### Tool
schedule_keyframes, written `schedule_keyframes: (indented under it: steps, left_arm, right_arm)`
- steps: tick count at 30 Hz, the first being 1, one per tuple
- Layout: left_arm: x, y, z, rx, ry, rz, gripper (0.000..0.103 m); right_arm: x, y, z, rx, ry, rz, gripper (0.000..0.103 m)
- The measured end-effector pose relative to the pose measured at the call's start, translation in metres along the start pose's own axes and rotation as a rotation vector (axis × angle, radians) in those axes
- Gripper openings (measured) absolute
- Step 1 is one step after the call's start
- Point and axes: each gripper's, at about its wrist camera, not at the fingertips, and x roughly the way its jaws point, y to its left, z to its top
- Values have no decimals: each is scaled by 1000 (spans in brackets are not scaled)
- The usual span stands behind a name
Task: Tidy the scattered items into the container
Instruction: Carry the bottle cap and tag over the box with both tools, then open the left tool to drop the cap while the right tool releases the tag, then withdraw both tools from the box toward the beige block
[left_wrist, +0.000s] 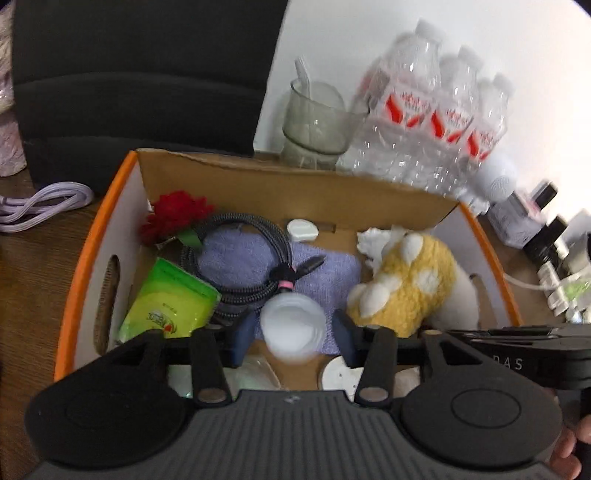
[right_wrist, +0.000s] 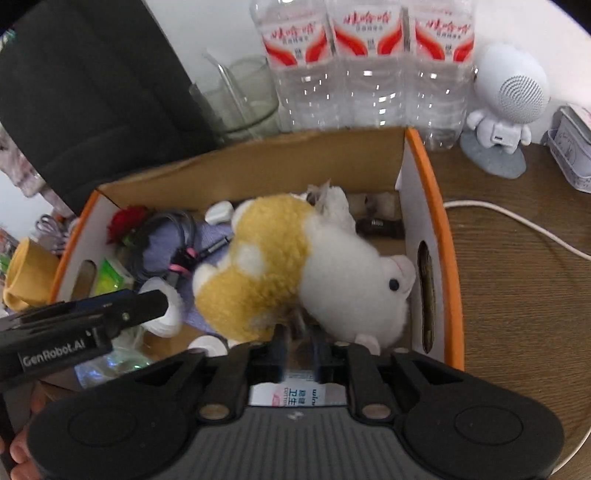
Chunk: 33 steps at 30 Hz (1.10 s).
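An orange-rimmed cardboard box (left_wrist: 92, 236) (right_wrist: 436, 206) holds a red flower (left_wrist: 173, 214), a braided cable (left_wrist: 251, 258), a purple cloth (left_wrist: 240, 258), a green packet (left_wrist: 168, 301), a small white case (left_wrist: 303, 229) and a yellow-and-white plush toy (left_wrist: 402, 280) (right_wrist: 295, 266). My left gripper (left_wrist: 293, 334) is above the box with its fingers wide apart either side of a white round lid-like object (left_wrist: 293, 328), not closed on it. My right gripper (right_wrist: 299, 336) has its fingers close together at the plush toy's underside.
Behind the box stand a glass beaker (left_wrist: 317, 125), a pack of water bottles (left_wrist: 439, 110) (right_wrist: 369, 66) and a black chair back (left_wrist: 140, 81). A white speaker figure (right_wrist: 506, 107), a white cable (right_wrist: 517, 221) and a tin (right_wrist: 572, 147) lie on the wooden table at right. A purple cord (left_wrist: 40, 203) lies left.
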Motion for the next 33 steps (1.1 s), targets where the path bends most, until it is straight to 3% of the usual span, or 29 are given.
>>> schedule_keyframes:
  steps: [6,9,11,14,17,19,21,24,29,33]
  left_arm:
    - [-23,-1,-1,17,-36,14,63]
    - [-47,0,-2,13,-75,51,68]
    - [-65,1,-7,10,-95,80,77]
    - [-93,-4,-22,56,-150,162,85]
    - [-126,-9,-50,98,-350,225,98]
    - [-146,-12,-79,134,-549,234,103]
    - [-157,-15,-105,168,-677,236,103]
    - [-167,-15,-127,160,-749,223,103]
    - [-190,-8,-148,95,-814,180,103]
    - [-211,-13,-175,124,-863,147,103]
  right_arm:
    - [-36,6,-2,28,-70,41,57]
    - [-57,16,-7,1,-104,-6,63]
    - [-71,20,-15,-14,-117,-36,65]
    - [-90,25,-34,-28,-164,-72,72]
    - [-111,34,-67,-65,-317,-106,75]
    - [-123,40,-96,-108,-491,-130,79]
    - [-131,45,-127,-150,-664,-138,85]
    - [-134,47,-162,-180,-802,-126,88]
    - [-139,42,-186,-112,-830,-92,88]
    - [-151,45,-220,-104,-849,-61,88]
